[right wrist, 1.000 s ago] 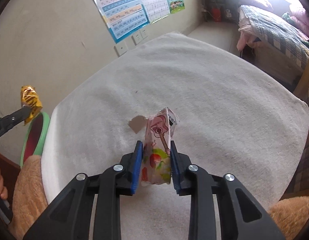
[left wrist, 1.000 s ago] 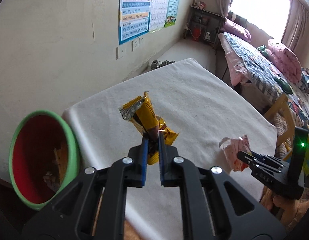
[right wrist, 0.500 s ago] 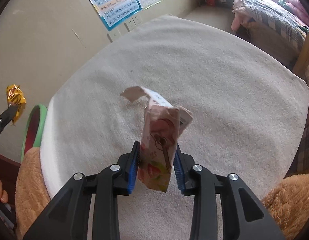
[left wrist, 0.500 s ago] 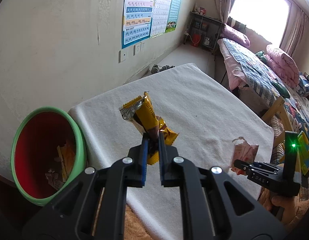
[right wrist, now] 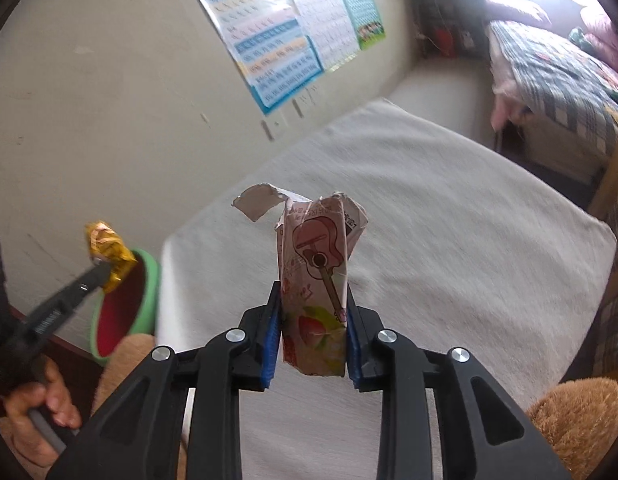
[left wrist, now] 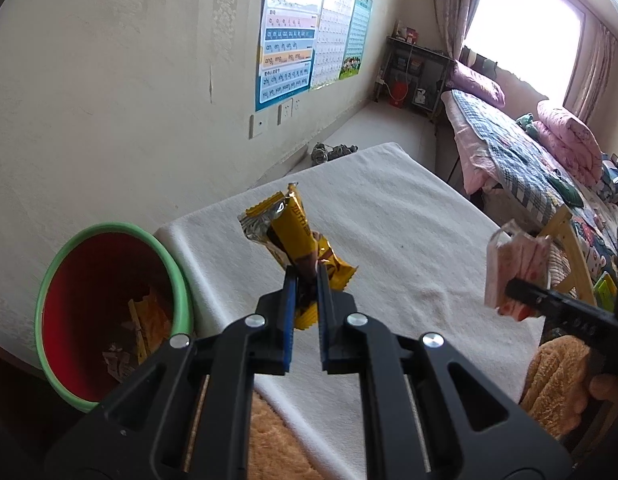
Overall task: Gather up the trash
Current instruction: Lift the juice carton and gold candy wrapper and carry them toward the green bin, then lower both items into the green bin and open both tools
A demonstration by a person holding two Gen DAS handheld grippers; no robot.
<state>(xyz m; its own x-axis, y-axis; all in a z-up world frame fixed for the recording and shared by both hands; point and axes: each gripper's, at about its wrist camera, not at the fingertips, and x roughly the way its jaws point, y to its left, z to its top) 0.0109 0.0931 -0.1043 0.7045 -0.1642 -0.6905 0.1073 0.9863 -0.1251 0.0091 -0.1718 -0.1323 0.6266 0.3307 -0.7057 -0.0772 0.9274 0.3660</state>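
While both tools are up off the bench, each has a piece of trash pinched in it:
left tool (left wrist: 305, 280): jaws nearly together, clamped on yellow wrapper (left wrist: 293, 236); seen from right wrist view low at left (right wrist: 99, 274), a hand (right wrist: 41, 412) on its handle.
yellow wrapper: crumpled, silver inner side showing at the top, sticks up out of the pads, in the air above the near-left part of the bench, beside the bin.
right tool (right wrist: 313, 304): jaws narrow and closing on pink carton (right wrist: 317, 276), blue pads against both its sides; from the left wrist view it shows at far right (left wrist: 521, 292).
pink carton: flattened, guitar and strawberry print, torn flap curling off the top left, held upright clear of the bench top.
bin (left wrist: 109, 308): green rim, red inside, at the bench's left corner by the wall, tilted toward the camera; wrappers lying in the bottom.
bench (left wrist: 409, 232): covered in white cloth, bare.
tan fuzzy fabric (left wrist: 269, 440): along the near bench edge.
wall posters (left wrist: 293, 52): on the wall beyond the bench.
bed (left wrist: 529, 156): far right, under the window, patterned quilt, pink pillows.
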